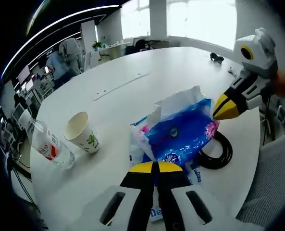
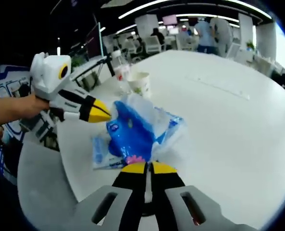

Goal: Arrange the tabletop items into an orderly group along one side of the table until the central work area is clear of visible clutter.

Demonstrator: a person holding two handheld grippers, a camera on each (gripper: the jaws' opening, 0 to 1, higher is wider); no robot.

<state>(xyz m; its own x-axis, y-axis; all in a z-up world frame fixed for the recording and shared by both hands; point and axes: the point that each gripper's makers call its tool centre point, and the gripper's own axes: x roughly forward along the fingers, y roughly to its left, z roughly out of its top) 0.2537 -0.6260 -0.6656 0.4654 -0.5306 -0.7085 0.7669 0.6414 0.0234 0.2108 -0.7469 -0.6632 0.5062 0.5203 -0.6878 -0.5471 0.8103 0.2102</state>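
A: What is the biggest thing here?

B: The white table (image 1: 180, 72), wide and round-edged, with an office behind it and a person (image 1: 58, 62) standing far off at the desks.

A: And on the table?

B: A blue and white tissue pack (image 1: 180, 130) near the table's edge, crumpled, with white tissue sticking up from its top. In the right gripper view the same tissue pack (image 2: 137, 130) lies just ahead of the jaws.

A: Who holds it?

B: Both tools. The left gripper (image 1: 155, 167) has its yellow-tipped jaws clenched together on the near end of the pack. The right gripper (image 2: 147, 167) is likewise clamped on the opposite end; its jaws meet with no gap. Each tool also shows in the other's view, its tip touching the pack.

A: Anything under the pack?

B: A black cable (image 1: 219, 154) coiled in a ring, partly covered by the pack, lying at the table's edge.

A: What else stands there?

B: A paper cup (image 1: 82, 132) with a green print, upright, well apart from the pack. Just beside it lies a clear plastic bottle (image 1: 48, 144) with a red and white label, on its side.

A: And smaller?

B: A small dark object (image 1: 216, 58) far across the table; I cannot tell what it is.
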